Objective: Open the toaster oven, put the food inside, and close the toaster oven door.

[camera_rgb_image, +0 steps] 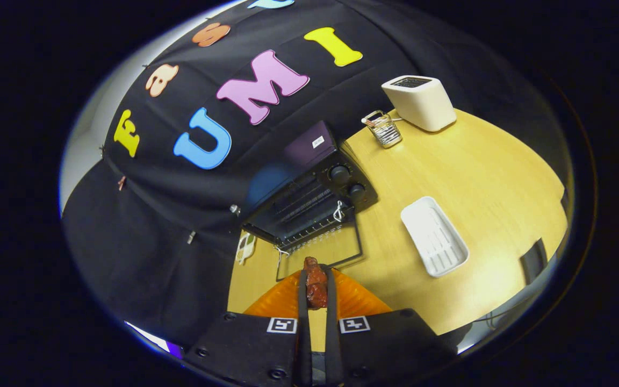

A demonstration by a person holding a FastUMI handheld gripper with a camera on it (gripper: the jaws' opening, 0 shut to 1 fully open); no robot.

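You are gripping food (316, 284), gripper (316, 287) fingers pinching it tight; toaster oven (309, 196) lying straight ahead mid-table, door (320, 252) dropped open toward you.

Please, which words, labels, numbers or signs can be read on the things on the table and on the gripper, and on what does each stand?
Nothing can be read as text.
The sticker on top of the toaster oven: too small to read.
Its knobs: markings blurred.
The gripper, shut on the food: two square coded markers, patterns, no words.
The white toaster and white tray: no text seen.
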